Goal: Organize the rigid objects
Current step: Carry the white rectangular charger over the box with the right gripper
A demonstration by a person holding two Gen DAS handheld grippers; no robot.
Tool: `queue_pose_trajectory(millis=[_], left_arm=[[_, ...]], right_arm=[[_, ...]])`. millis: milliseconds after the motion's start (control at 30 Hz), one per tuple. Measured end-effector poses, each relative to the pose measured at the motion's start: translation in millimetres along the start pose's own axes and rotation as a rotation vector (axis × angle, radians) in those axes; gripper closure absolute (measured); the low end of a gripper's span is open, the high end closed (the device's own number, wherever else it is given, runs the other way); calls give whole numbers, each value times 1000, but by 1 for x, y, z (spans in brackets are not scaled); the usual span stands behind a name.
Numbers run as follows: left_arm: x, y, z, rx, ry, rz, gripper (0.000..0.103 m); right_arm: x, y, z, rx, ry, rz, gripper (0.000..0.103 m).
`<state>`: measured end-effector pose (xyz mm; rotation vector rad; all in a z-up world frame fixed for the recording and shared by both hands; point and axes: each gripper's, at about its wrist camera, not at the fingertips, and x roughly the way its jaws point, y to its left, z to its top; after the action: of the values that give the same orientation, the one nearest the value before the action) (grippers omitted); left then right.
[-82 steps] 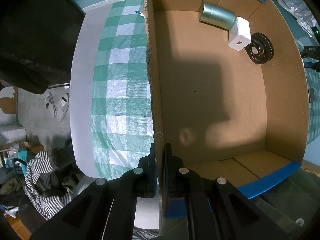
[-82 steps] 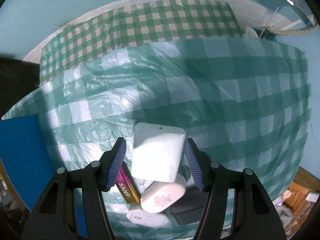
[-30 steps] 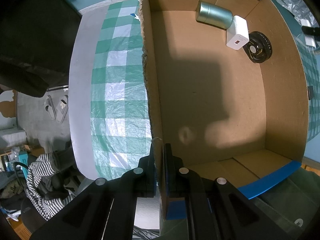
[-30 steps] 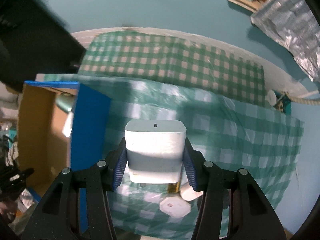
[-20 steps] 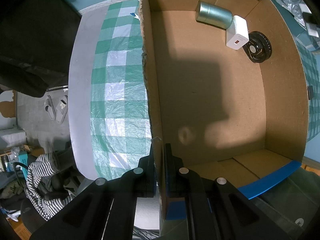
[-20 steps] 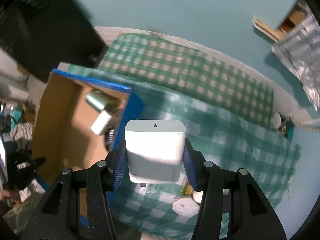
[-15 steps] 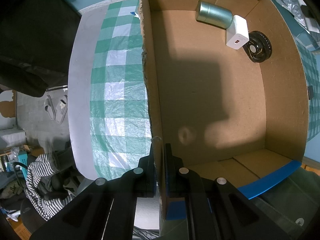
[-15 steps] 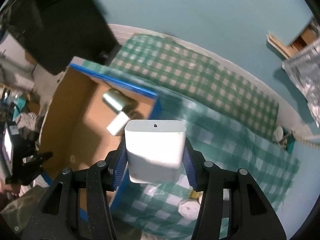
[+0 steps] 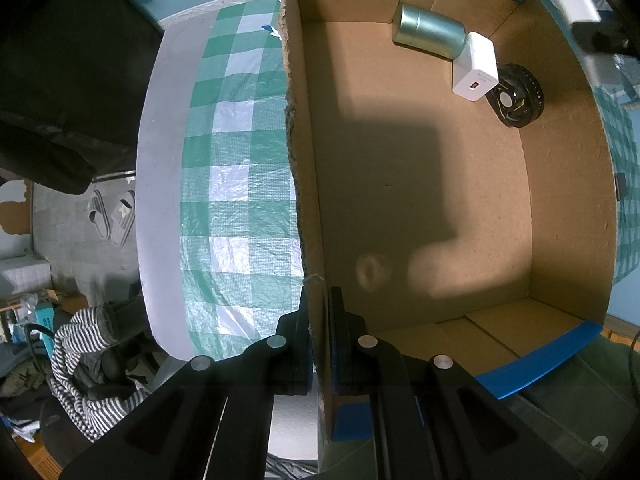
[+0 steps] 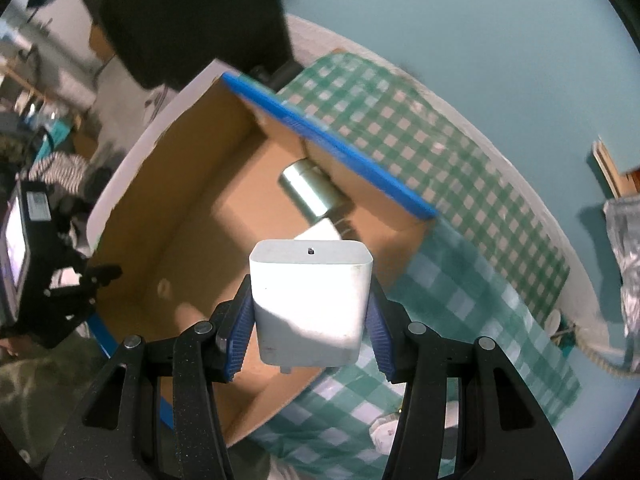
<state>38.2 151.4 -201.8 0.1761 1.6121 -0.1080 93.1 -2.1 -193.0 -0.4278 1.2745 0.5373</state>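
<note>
Your left gripper [image 9: 319, 344] is pinching the near end of the cardboard box's [image 9: 568, 184] side wall, its jaws closed tight on the cardboard. The box is standing on the checked tablecloth [image 9: 236, 184] and most of its floor is lying bare. In its far corner three things are resting together: a black ridged disc [image 9: 516, 96], a white charger [image 9: 476, 68] touching the disc, and a silver cylinder [image 9: 428, 34] lying on its side against the far wall. Your right gripper [image 10: 311, 330] is gripping a white rounded block [image 10: 310, 300] between its blue pads [image 10: 240, 326], and you are holding it above the box's right wall.
</note>
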Motion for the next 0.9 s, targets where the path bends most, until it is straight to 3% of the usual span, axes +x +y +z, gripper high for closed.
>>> queue_pose_trajectory(millis=[467,900], left_arm=[[2,0,-2,-3,3,-2,97],[3,-2,-1,-1,8,-2,97]], right_arm=[[61,43,-1,-153,121,-1,52],[85,46,-8,-153,176,-1,52]])
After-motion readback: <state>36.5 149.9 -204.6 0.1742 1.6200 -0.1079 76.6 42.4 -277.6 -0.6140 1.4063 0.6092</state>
